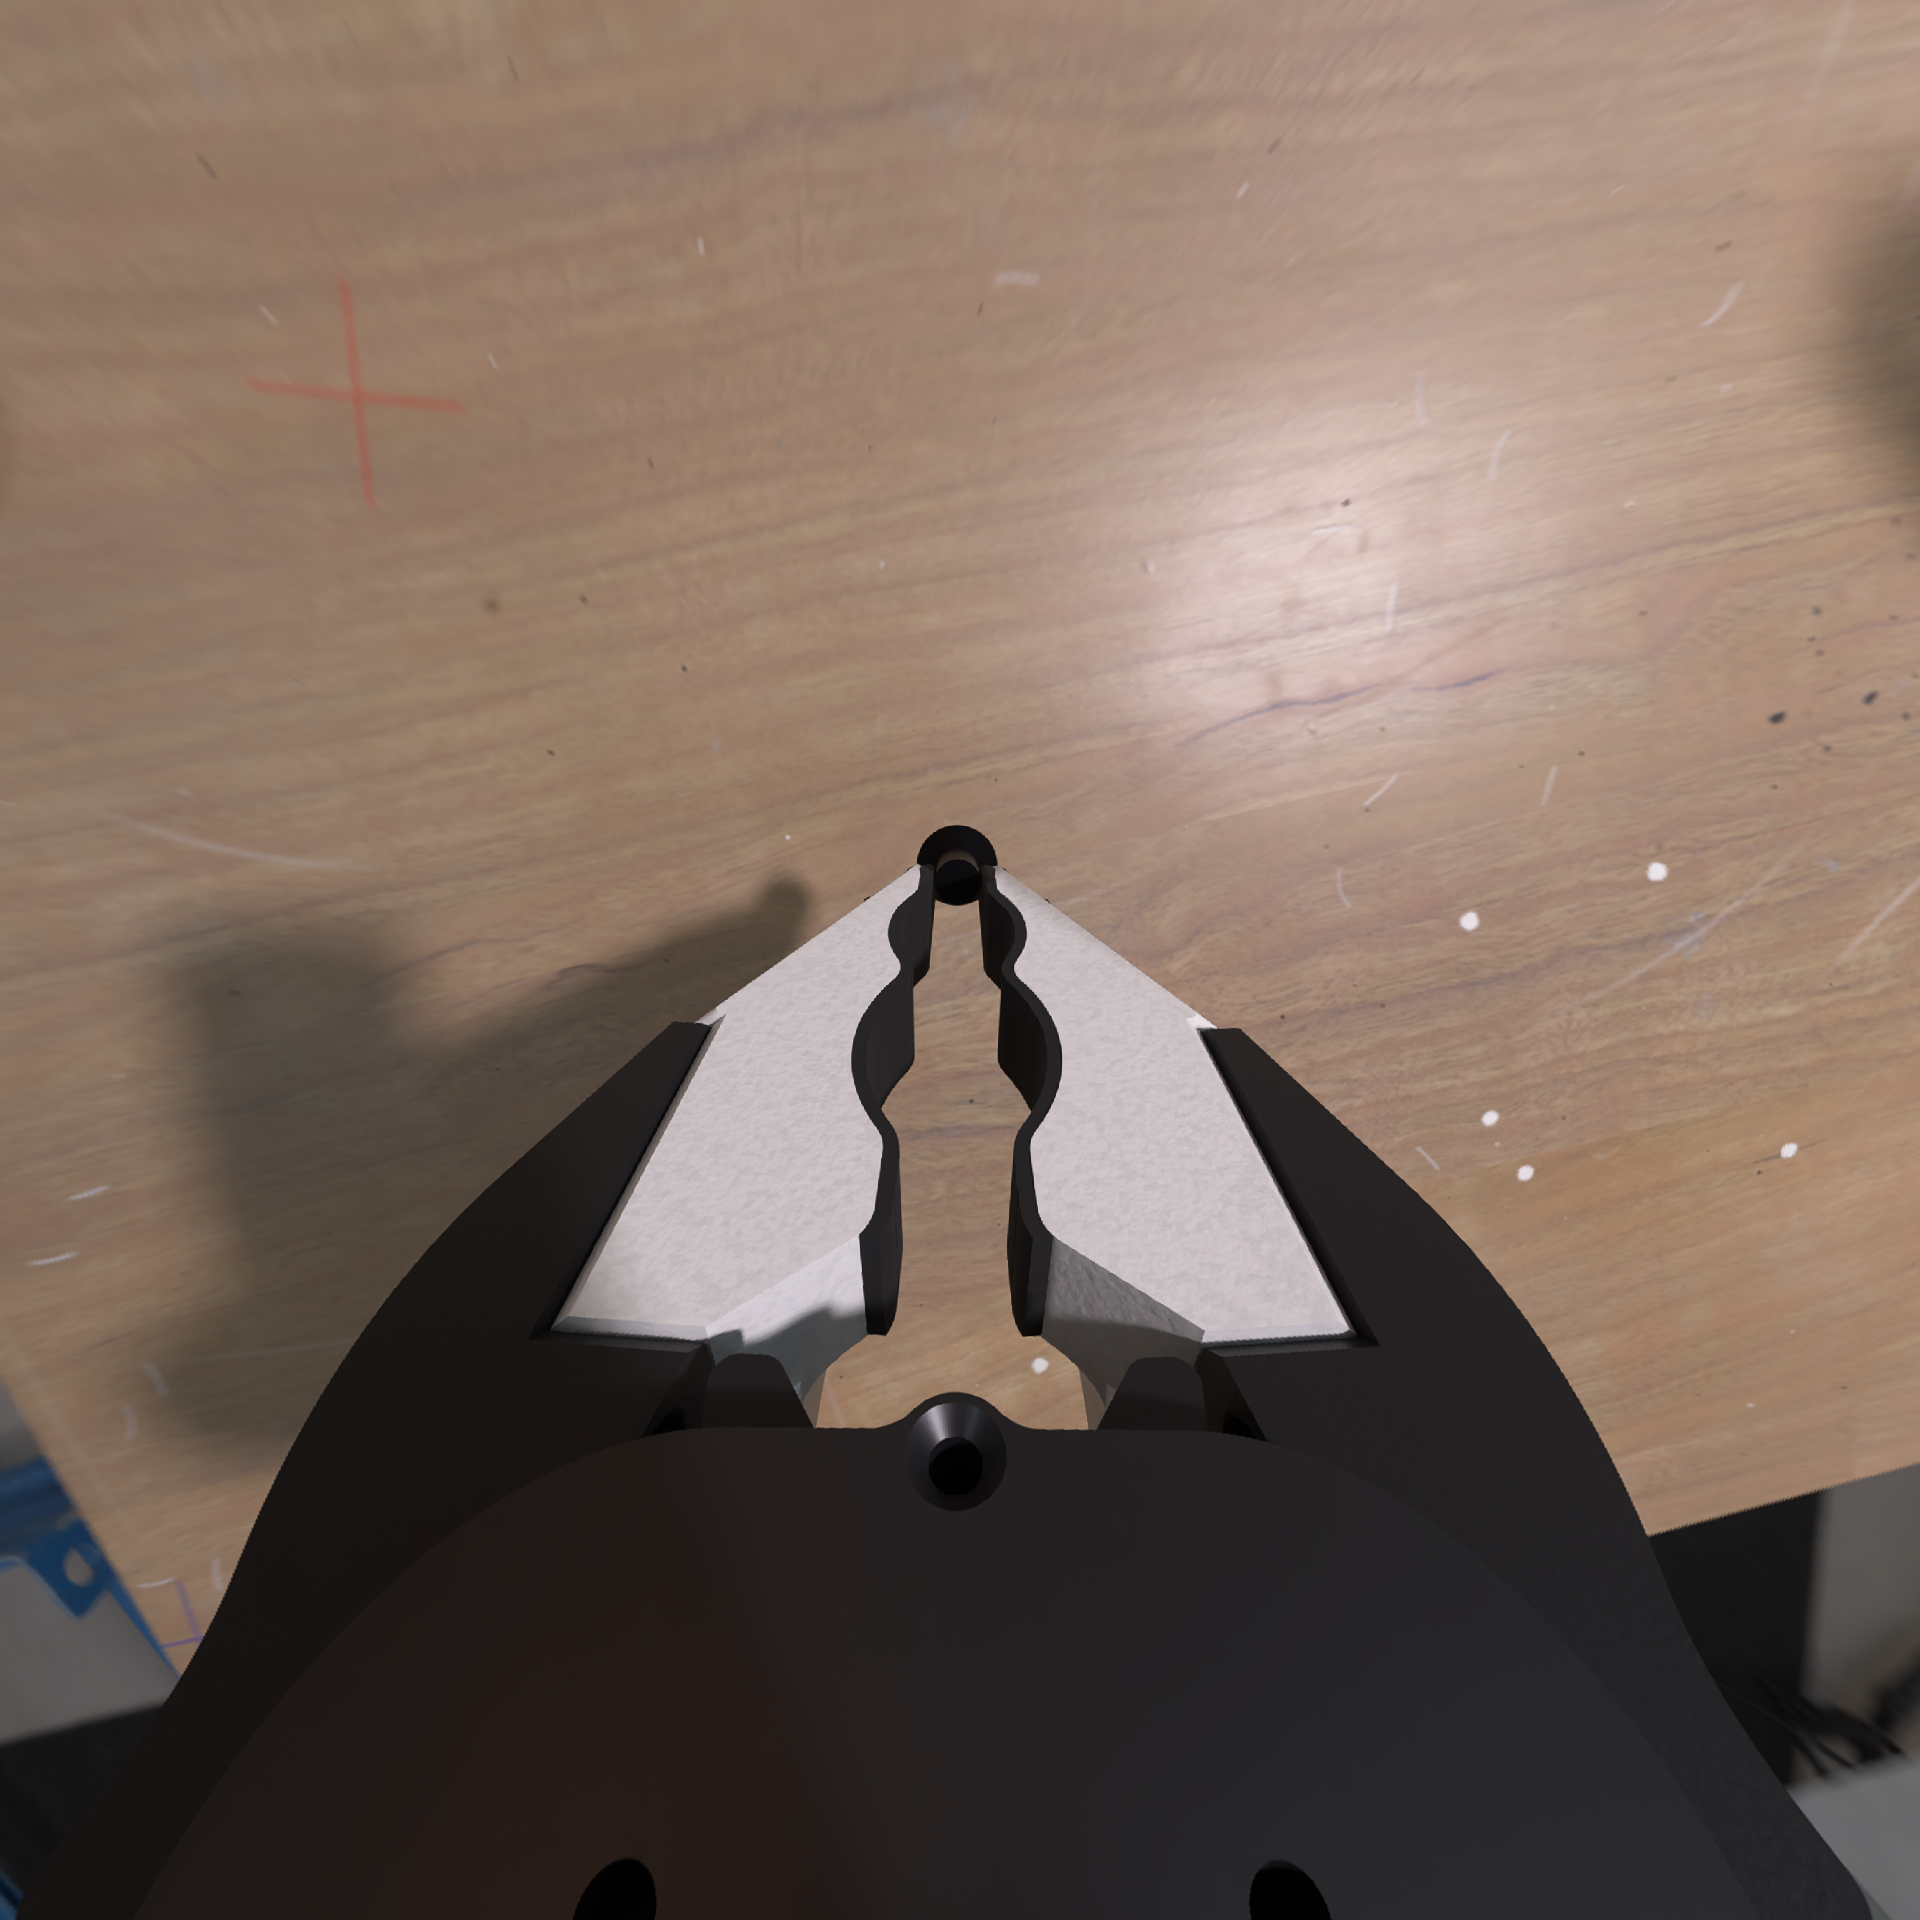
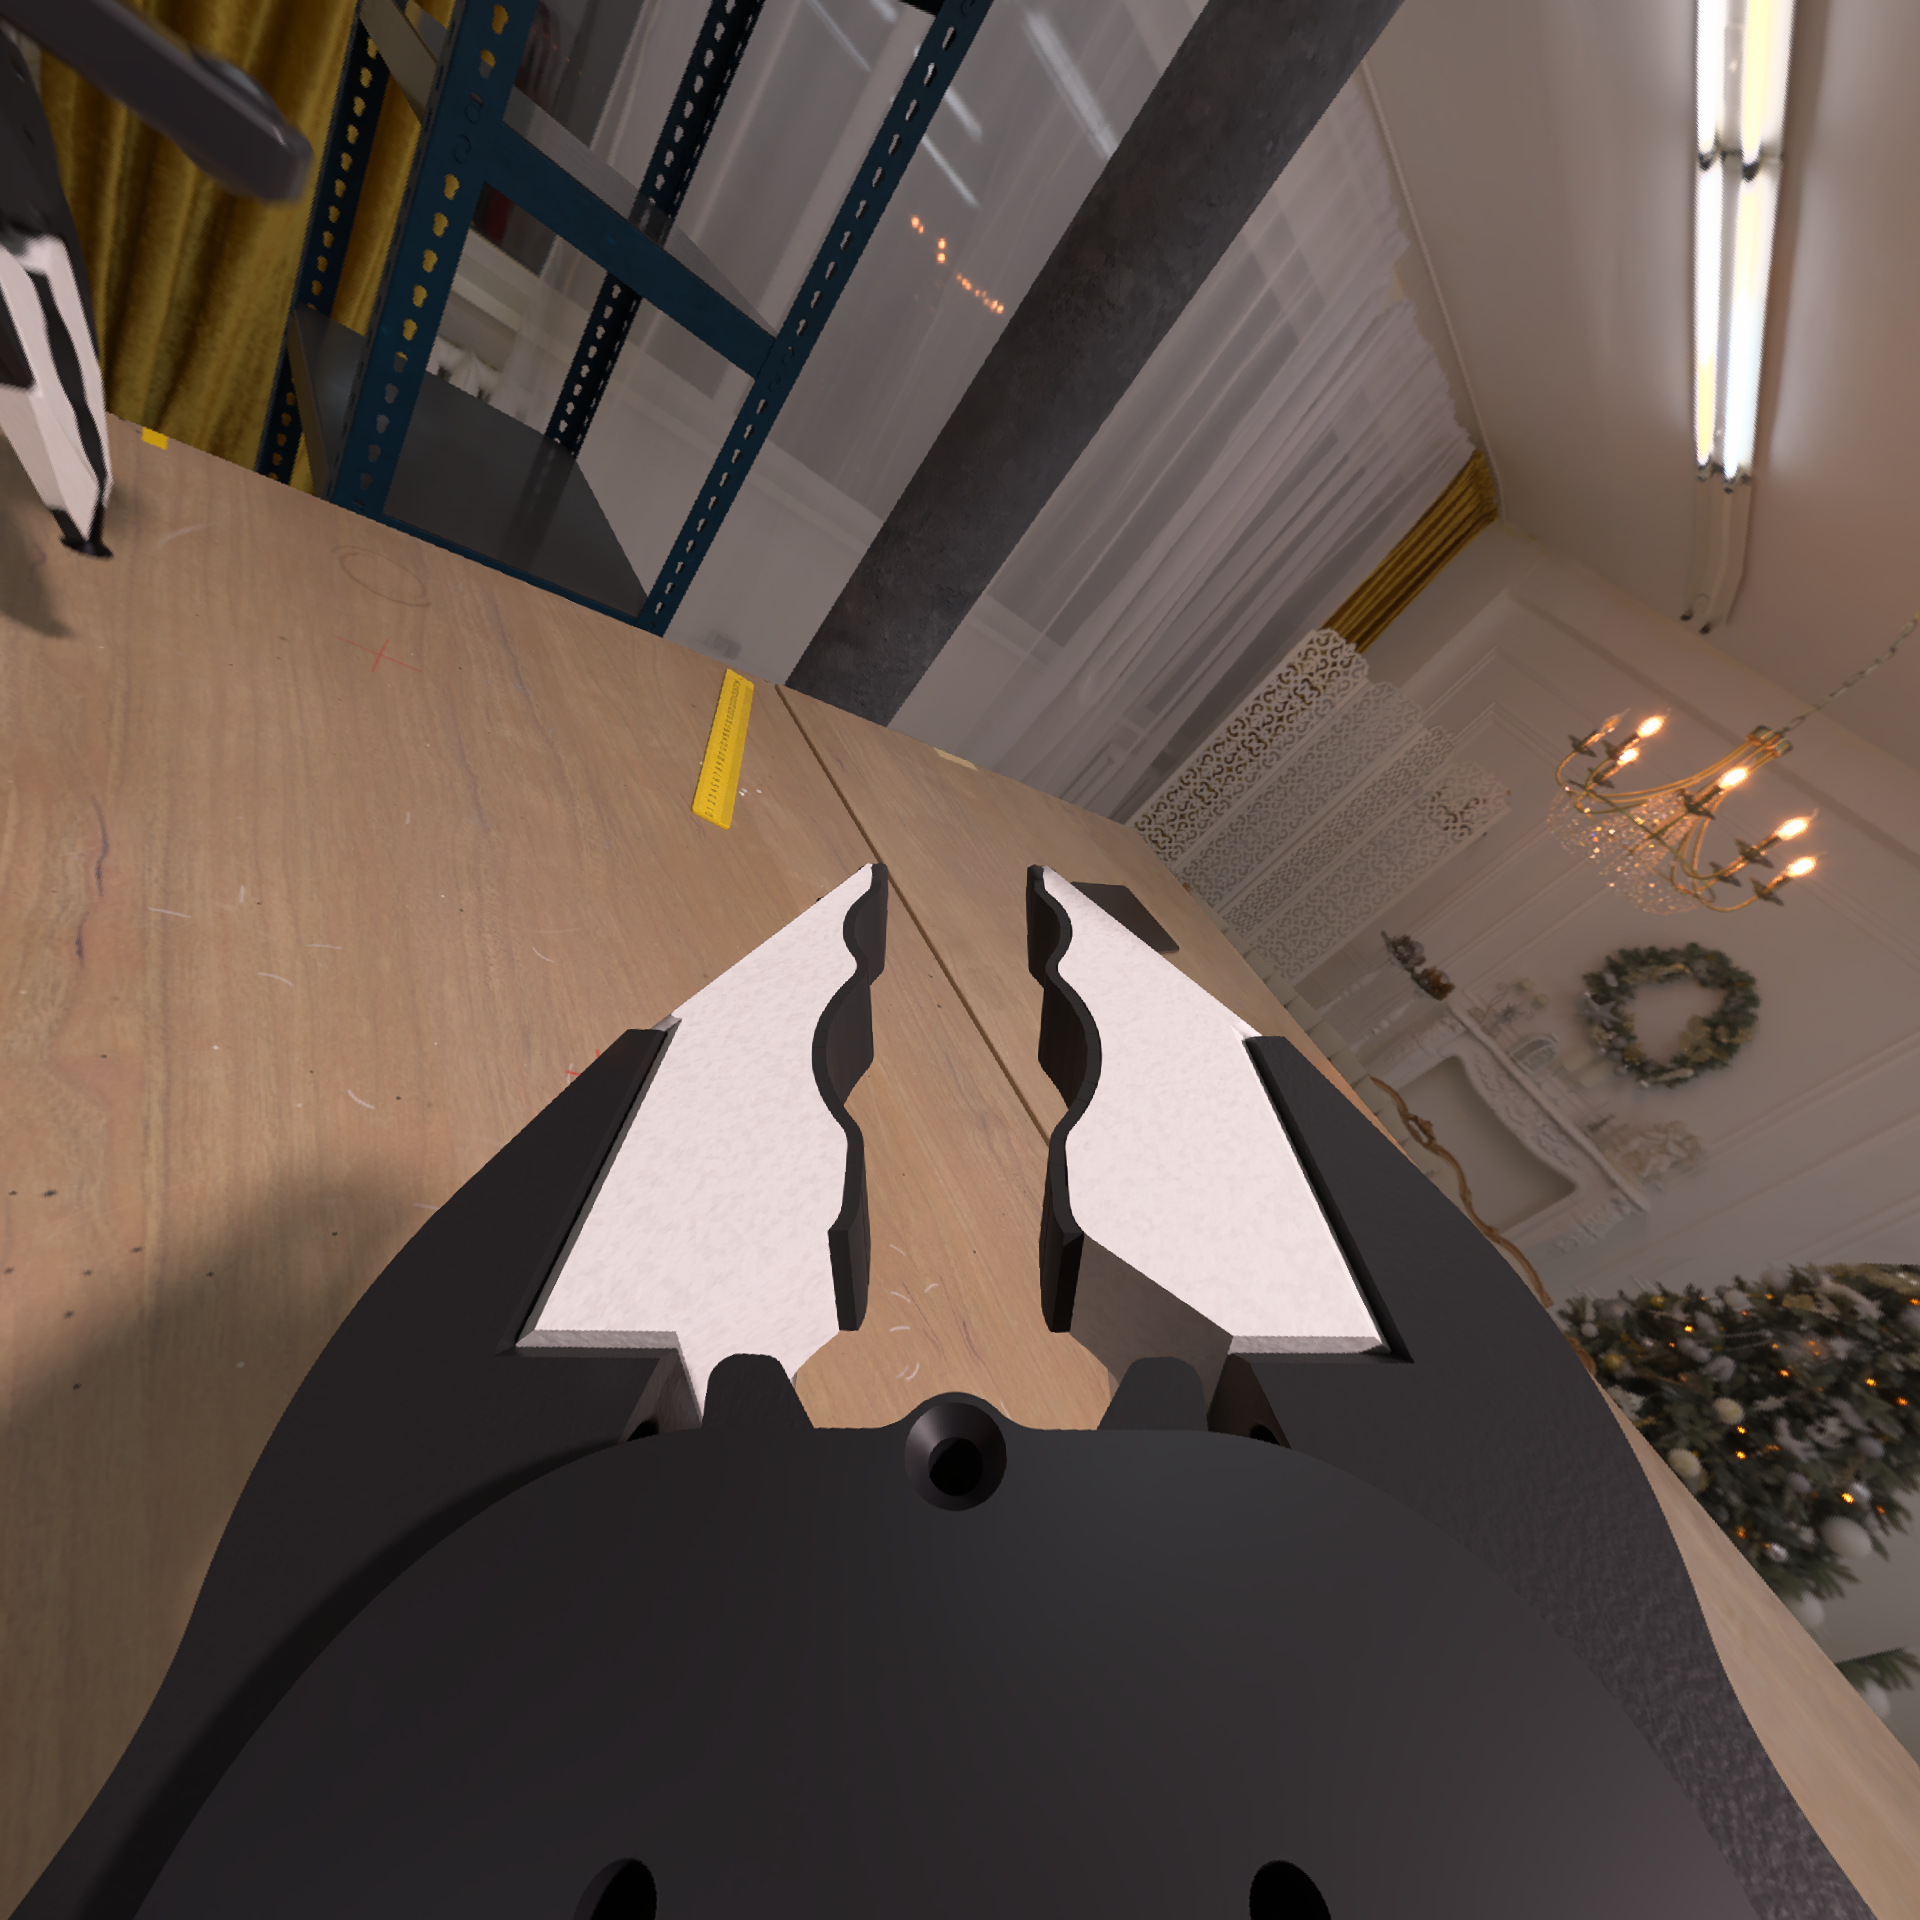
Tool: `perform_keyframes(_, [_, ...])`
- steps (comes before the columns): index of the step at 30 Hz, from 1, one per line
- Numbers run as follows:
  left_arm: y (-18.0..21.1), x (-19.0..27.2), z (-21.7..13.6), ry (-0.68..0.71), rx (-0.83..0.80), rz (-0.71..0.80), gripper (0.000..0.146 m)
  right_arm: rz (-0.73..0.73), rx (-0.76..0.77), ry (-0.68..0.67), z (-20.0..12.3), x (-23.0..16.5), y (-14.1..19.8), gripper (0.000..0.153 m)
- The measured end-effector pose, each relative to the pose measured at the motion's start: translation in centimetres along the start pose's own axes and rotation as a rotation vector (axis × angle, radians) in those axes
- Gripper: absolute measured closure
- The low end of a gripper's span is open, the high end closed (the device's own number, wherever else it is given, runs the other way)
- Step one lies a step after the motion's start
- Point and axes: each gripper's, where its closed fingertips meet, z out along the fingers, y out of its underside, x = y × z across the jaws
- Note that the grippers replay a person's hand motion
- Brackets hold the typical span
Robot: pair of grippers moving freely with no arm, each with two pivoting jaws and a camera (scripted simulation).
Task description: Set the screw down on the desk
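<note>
In the left wrist view my left gripper points down at the wooden desk and is shut on a small black screw, pinched at the very fingertips with its round head poking out past them. Its shadow falls on the desk to the left. In the right wrist view my right gripper is open and empty, tilted low over the desk. The left gripper shows far off at the top left of that view, its tip with the dark screw close above the desk.
A red cross mark is drawn on the desk left of the screw. A yellow ruler lies near the desk's far edge by a seam. A blue metal shelf rack stands behind the desk. The desk's near edge runs at lower right.
</note>
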Motion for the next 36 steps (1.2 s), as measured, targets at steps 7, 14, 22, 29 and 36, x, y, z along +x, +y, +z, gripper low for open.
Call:
perform_keyframes(7, [-3.5, 6.4, -7.8, -0.063, 0.246, 0.238, 0.138, 0.007, 0.007, 0.045, -0.8, 1.4, 0.1, 0.126])
perform_keyframes(14, [-4.8, 23.3, -2.6, 0.165, 0.205, 0.694, 0.138, 0.011, 0.008, 0.120, -2.9, 3.8, 0.1, 0.126])
perform_keyframes(22, [-5.8, 30.4, 9.4, 0.208, 0.094, 0.943, 0.138, 0.065, 0.041, 0.228, -7.3, 7.5, -0.1, 0.126])
perform_keyframes(29, [-5.0, 31.3, 12.5, 0.237, 0.010, 1.013, 0.138, 0.107, 0.050, 0.259, -8.8, 9.1, 0.3, 0.127])
perform_keyframes(36, [-5.1, 32.3, 12.4, 0.306, 0.041, 0.992, 0.137, 0.099, 0.019, 0.244, -8.4, 8.9, 0.9, 0.126])
